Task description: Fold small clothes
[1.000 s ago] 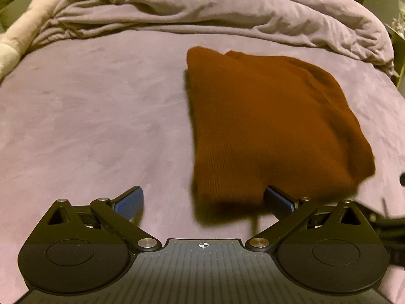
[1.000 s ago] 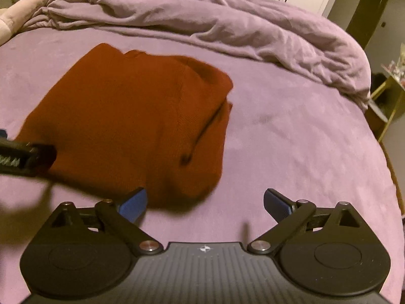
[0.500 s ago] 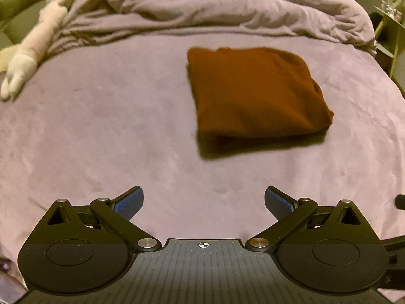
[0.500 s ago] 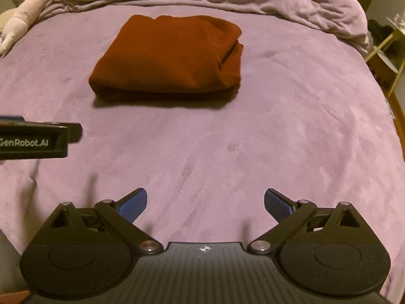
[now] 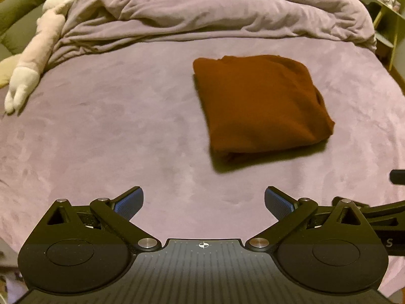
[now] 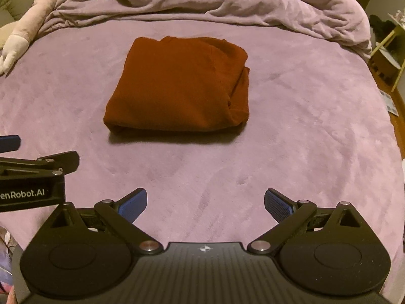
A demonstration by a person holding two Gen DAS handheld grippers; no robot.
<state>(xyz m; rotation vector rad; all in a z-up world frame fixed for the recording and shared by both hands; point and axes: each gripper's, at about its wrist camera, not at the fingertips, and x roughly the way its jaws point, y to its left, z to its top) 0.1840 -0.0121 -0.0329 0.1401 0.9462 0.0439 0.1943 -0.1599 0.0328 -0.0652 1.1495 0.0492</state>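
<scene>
Folded garment (image 5: 260, 106) lies on the bed (image 5: 101, 139) — left gripper (image 5: 203, 202) and right gripper (image 6: 205, 204) both spread apart, empty, well short of it.

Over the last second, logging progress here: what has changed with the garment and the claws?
Both claws, left and right, drew back from the folded rust-brown garment, which now lies clear ahead of them. Both stayed open and empty; the garment stayed folded on the purple bedspread.

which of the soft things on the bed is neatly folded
The rust-brown garment mid-bed: a squared, layered bundle. The duvet is rumpled and the plush toy lies stretched out.
</scene>
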